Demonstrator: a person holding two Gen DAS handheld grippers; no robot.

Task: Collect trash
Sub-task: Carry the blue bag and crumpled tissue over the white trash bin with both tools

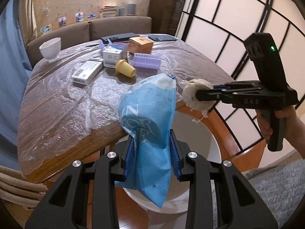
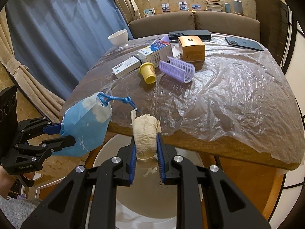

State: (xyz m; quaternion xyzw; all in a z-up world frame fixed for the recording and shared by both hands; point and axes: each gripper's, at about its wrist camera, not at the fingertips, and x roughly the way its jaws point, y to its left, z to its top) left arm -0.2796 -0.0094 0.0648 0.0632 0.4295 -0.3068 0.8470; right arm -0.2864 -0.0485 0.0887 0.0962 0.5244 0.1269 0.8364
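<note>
The left gripper (image 1: 152, 158) clamps a blue bag (image 1: 150, 126) at the frame's lower centre. The right gripper (image 2: 146, 158) pinches a tissue wad (image 2: 145, 135), centre frame, above a white bin (image 2: 171, 206) by the table (image 2: 228, 148) edge.

My left hand-held gripper (image 1: 152, 152) pinches a blue paper bag (image 1: 150, 126); my right hand-held gripper (image 1: 198, 95) clamps a crumpled tissue wad (image 1: 192, 93) beyond the tabletop (image 1: 63, 105) edge.

White bowl (image 2: 118, 36), phones (image 2: 243, 43), sofa (image 2: 225, 22), curtain (image 2: 53, 38).
</note>
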